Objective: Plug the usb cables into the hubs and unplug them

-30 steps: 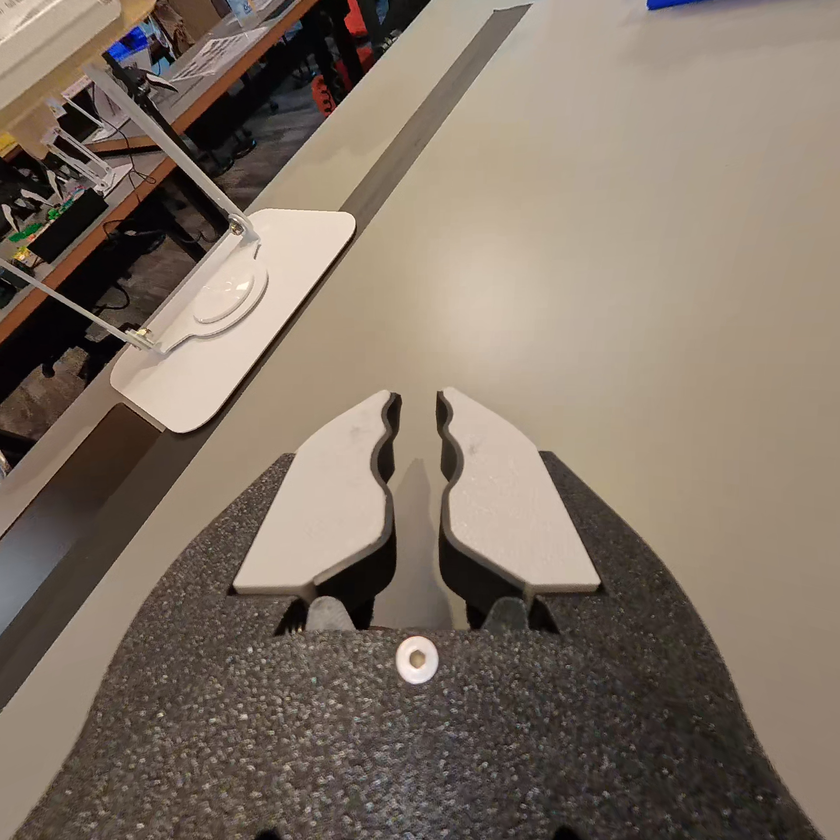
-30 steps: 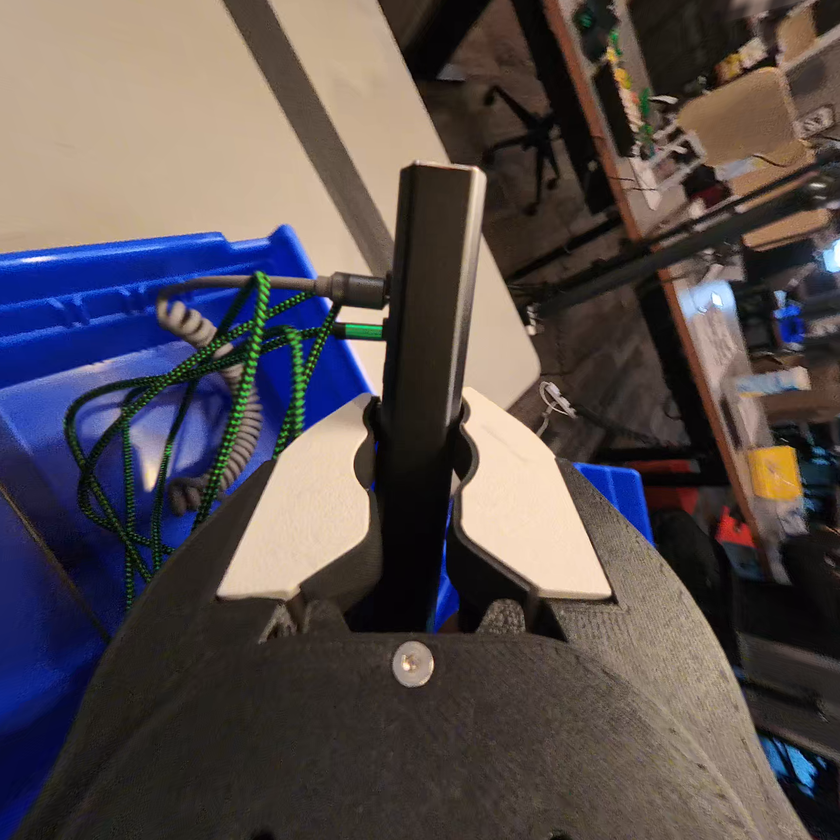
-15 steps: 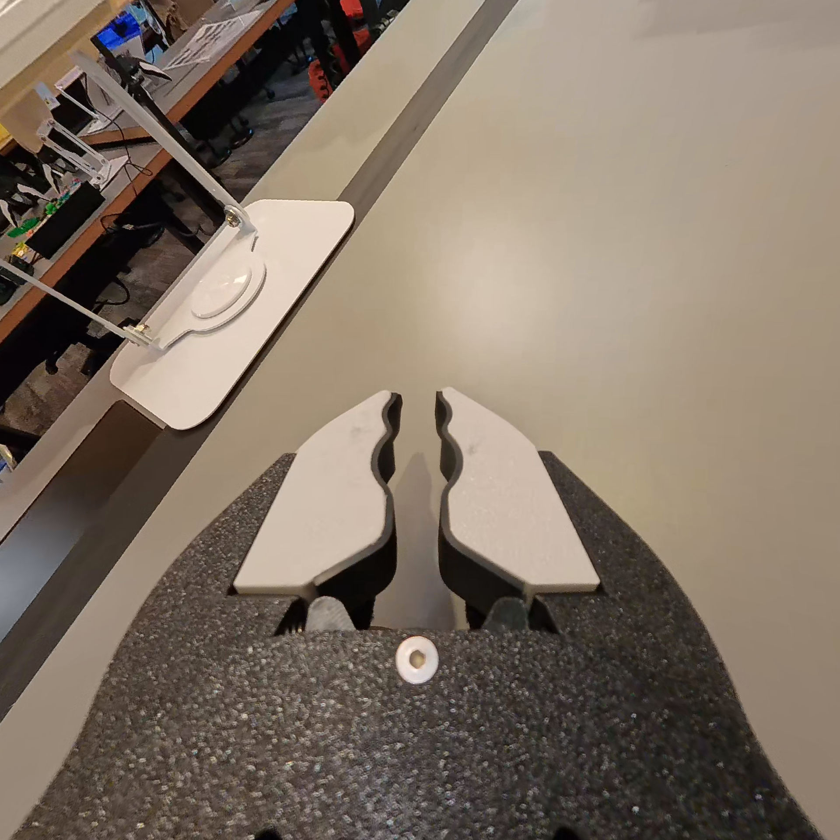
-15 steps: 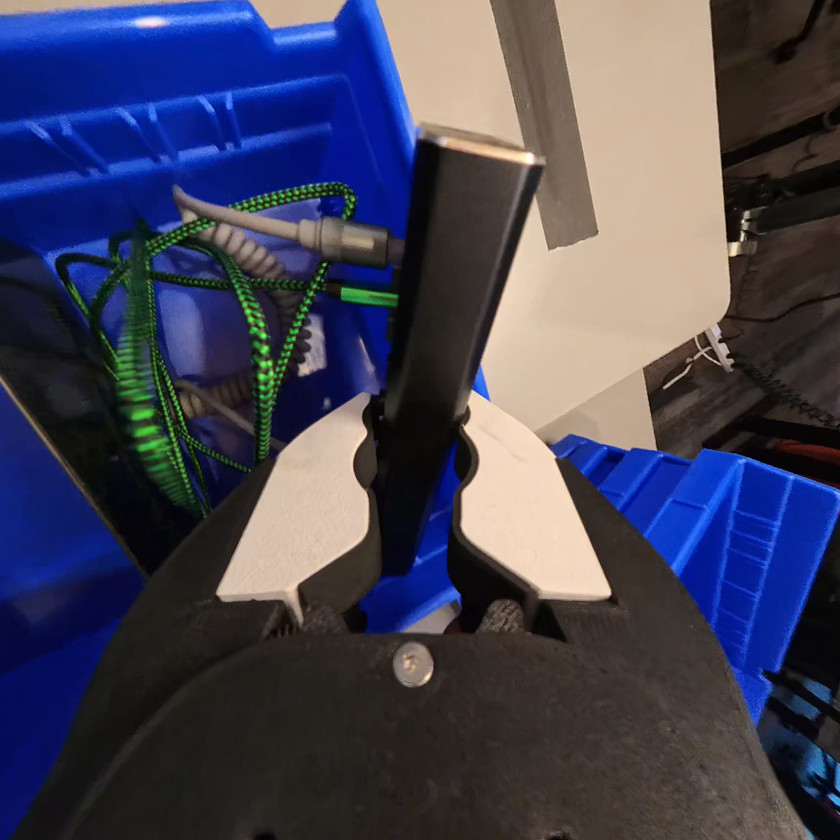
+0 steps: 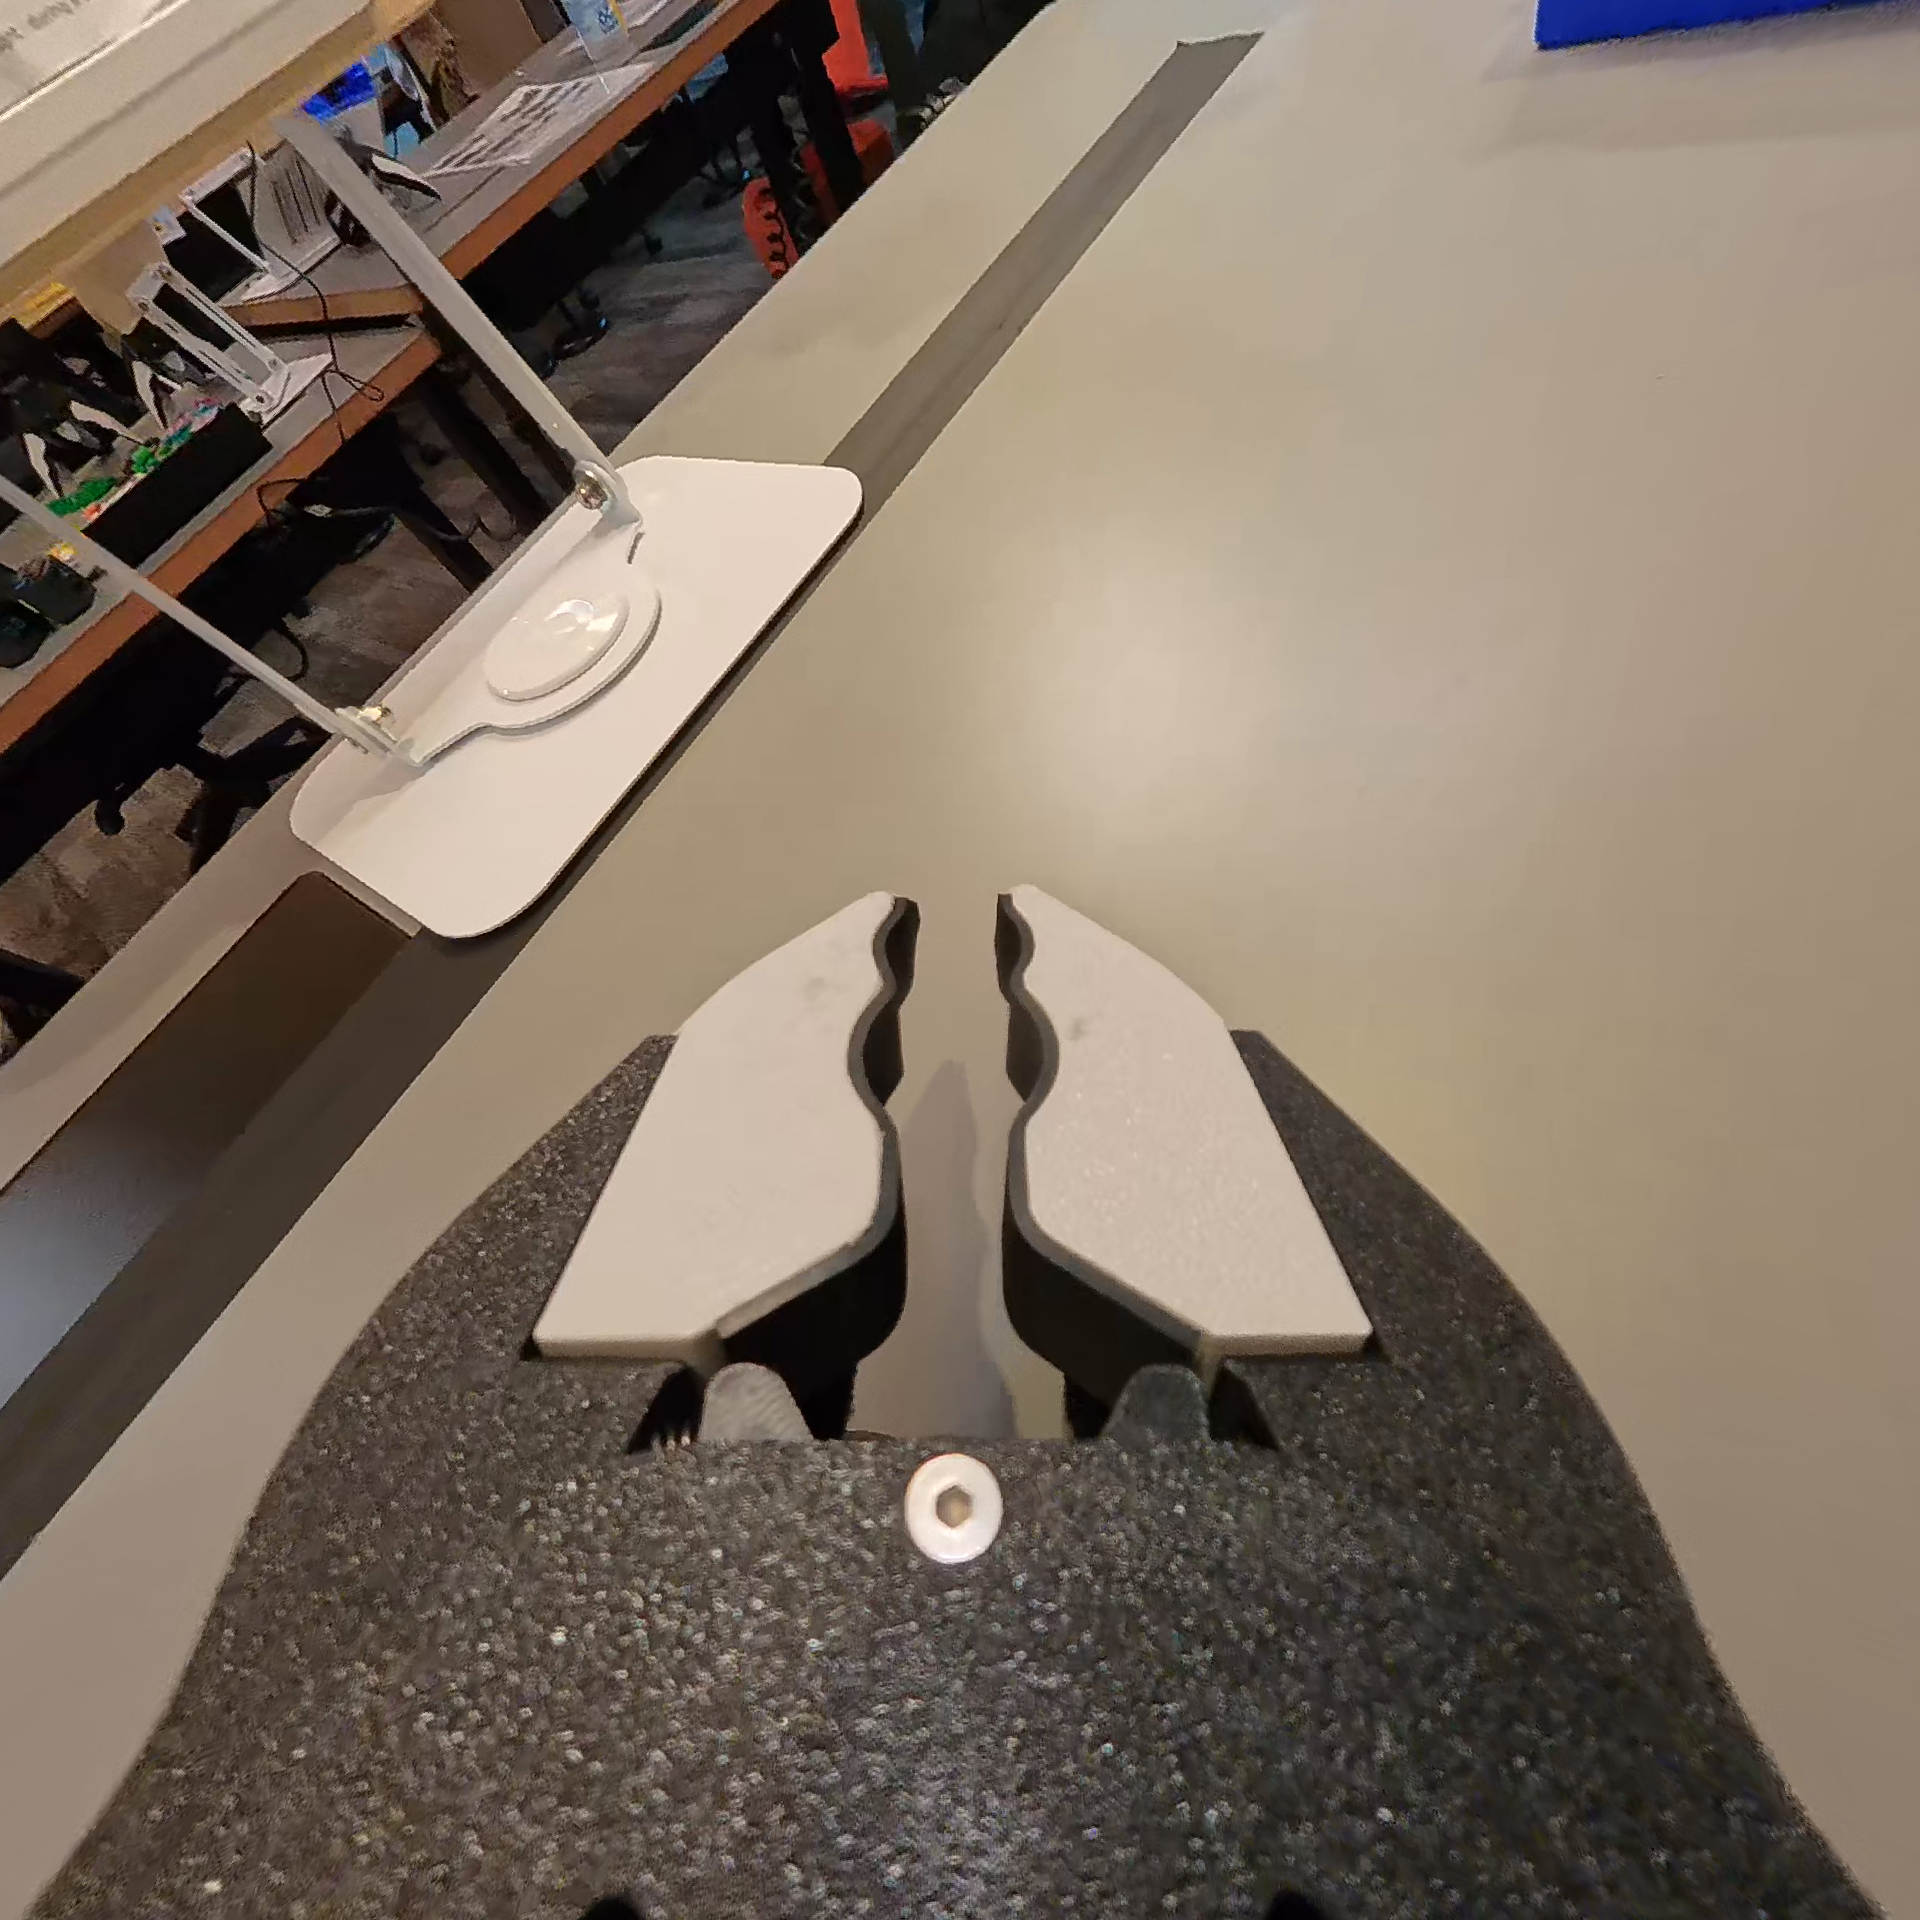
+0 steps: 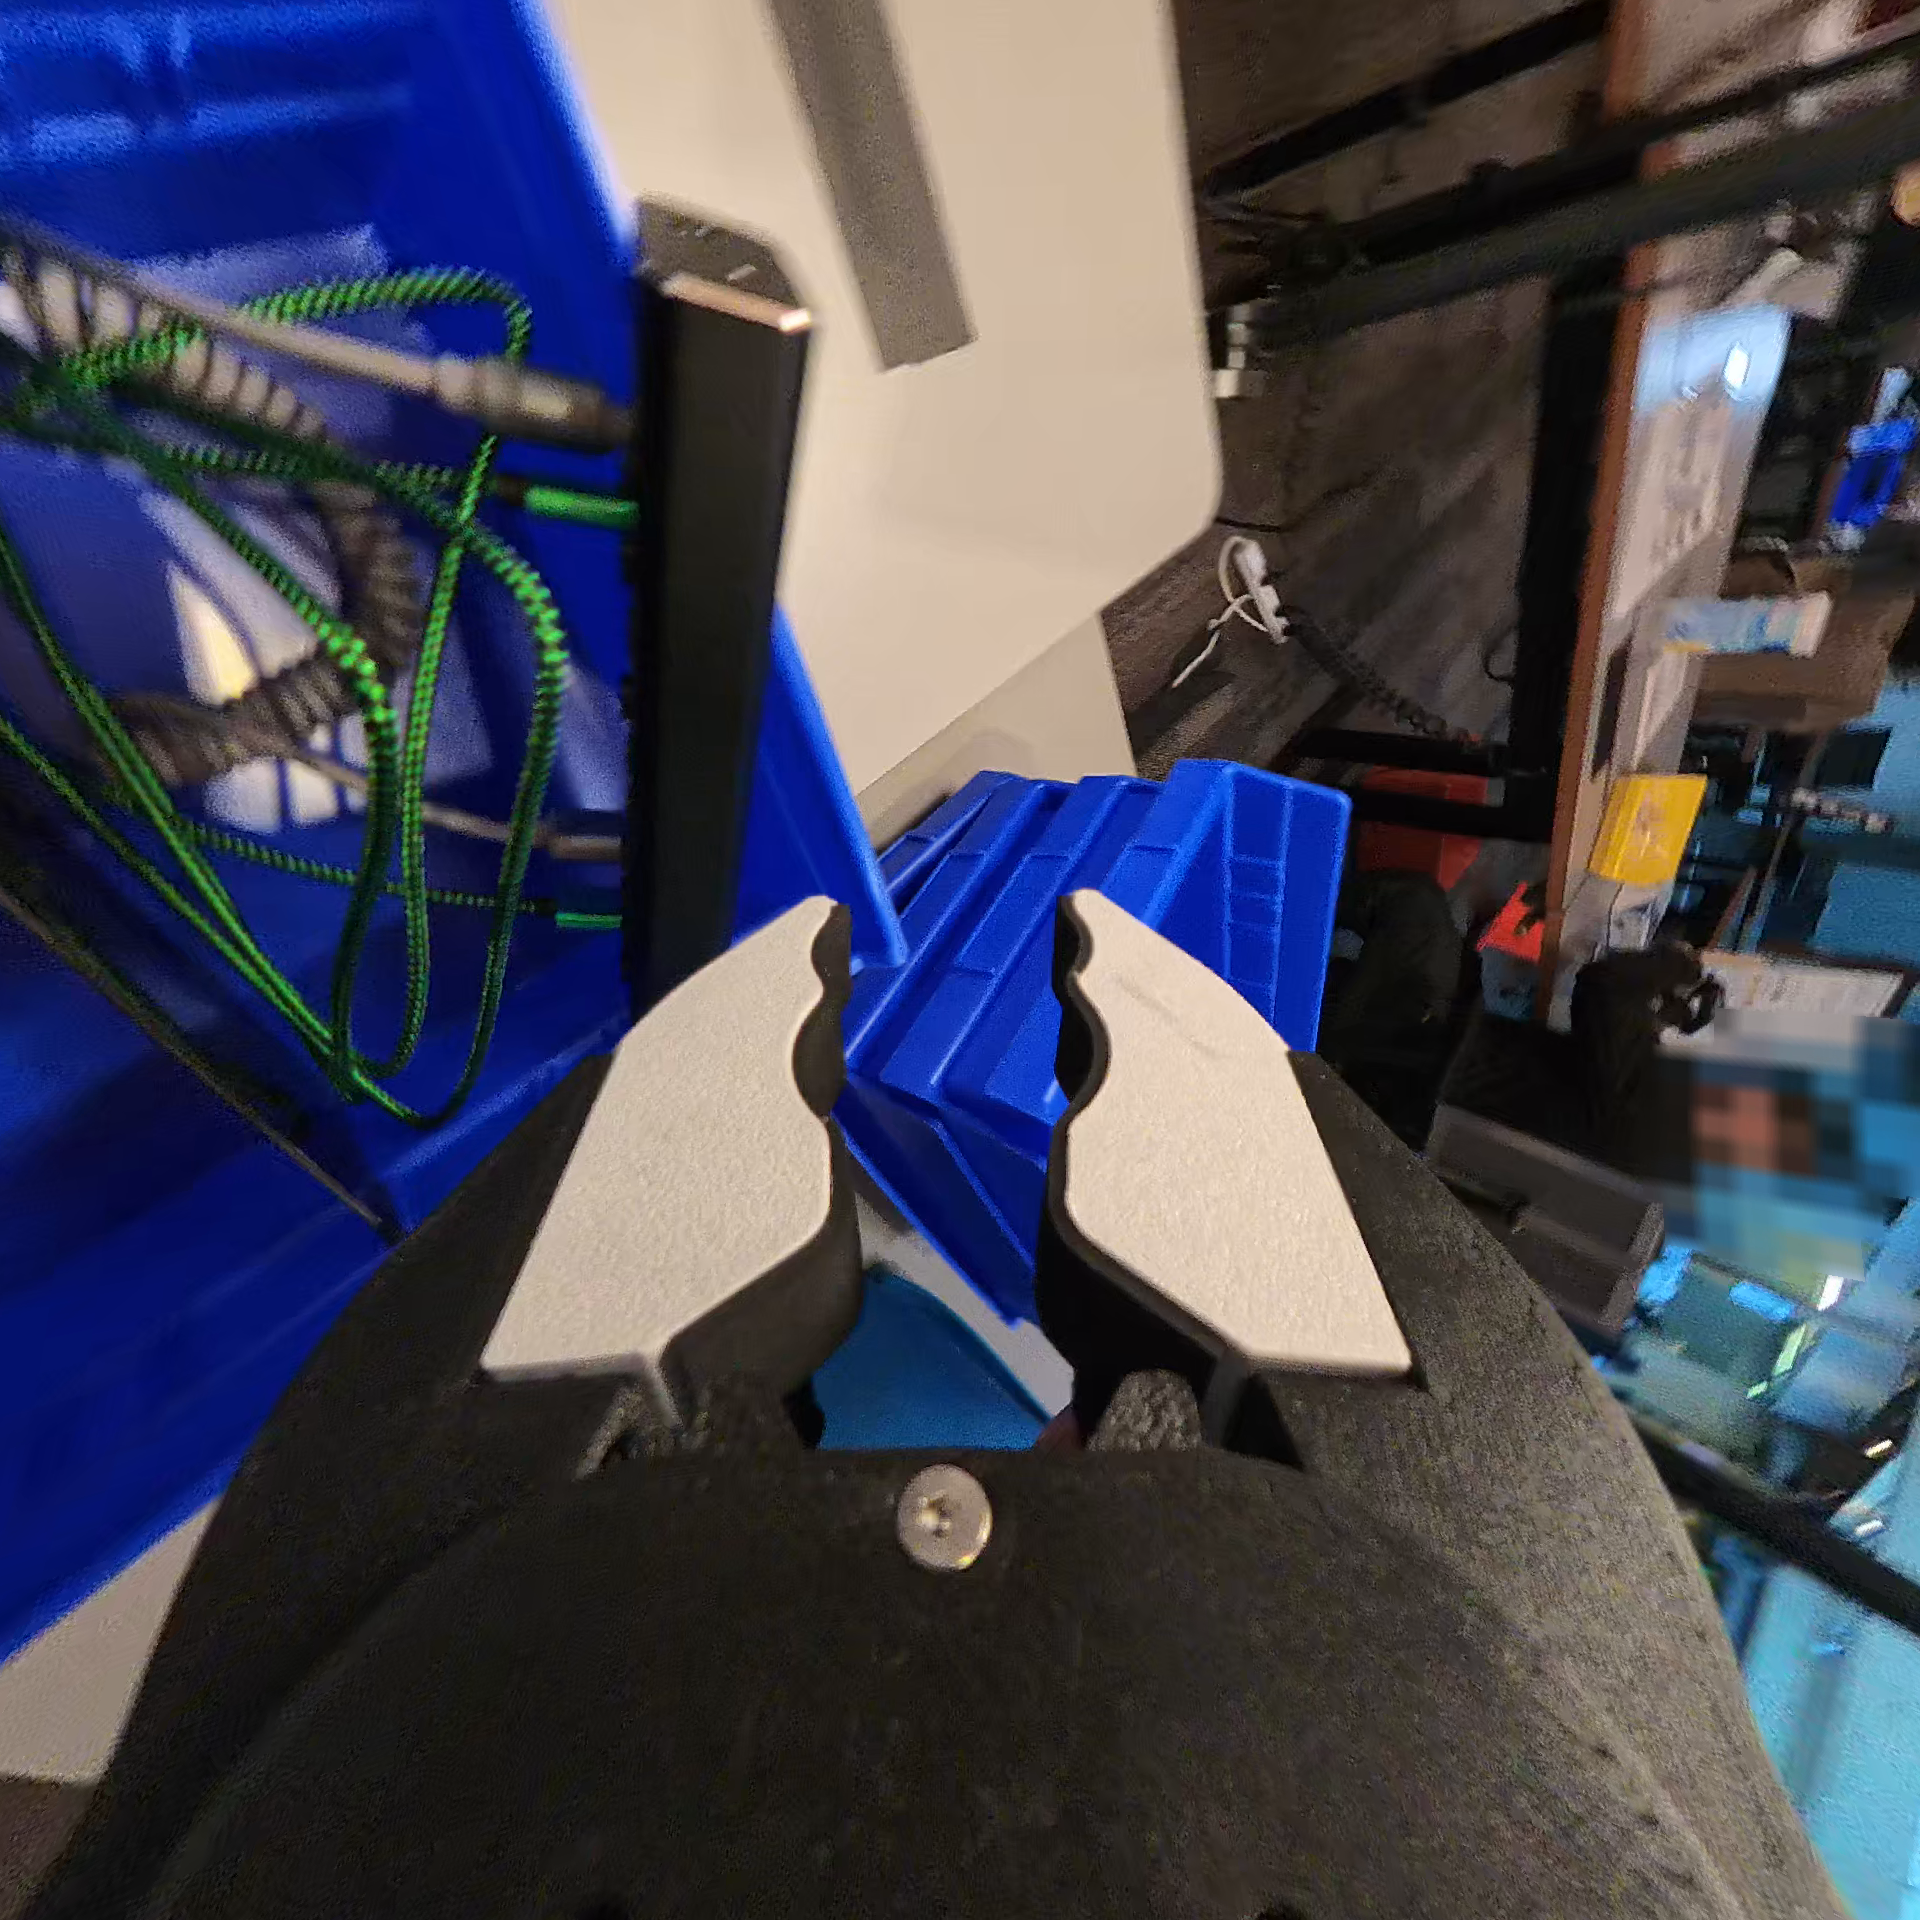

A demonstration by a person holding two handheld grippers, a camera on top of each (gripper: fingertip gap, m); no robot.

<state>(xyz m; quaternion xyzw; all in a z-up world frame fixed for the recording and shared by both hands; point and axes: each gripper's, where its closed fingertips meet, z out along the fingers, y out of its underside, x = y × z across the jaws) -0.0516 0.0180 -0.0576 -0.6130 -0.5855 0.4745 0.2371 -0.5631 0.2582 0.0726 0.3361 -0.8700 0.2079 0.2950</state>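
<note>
- The black USB hub [image 6: 717, 644] stands on end at the inner wall of the large blue bin [image 6: 208, 1195], just left of the right hand-held gripper [image 6: 945, 925], and no longer sits between its fingers
- Half a second ago that gripper pinched the hub; now its jaws are spread with only bin plastic showing through the gap, so the hub has been let go into the bin
- A grey coiled cable [image 6: 499, 395] and green braided cables [image 6: 416, 727] are plugged into the hub's side, their slack looped in the bin; I judge the plugging half done for this hub and the unplugging left
- A smaller blue bin [image 6: 1143, 935] lies beyond the fingertips
- The left hand-held gripper [image 5: 956, 914] hovers over the bare grey bench [image 5: 1455, 623], slightly parted, holding nothing, much as before
- A white lamp base [image 5: 582, 717] sits at the bench edge; cluttered workbenches fill the room behind
</note>
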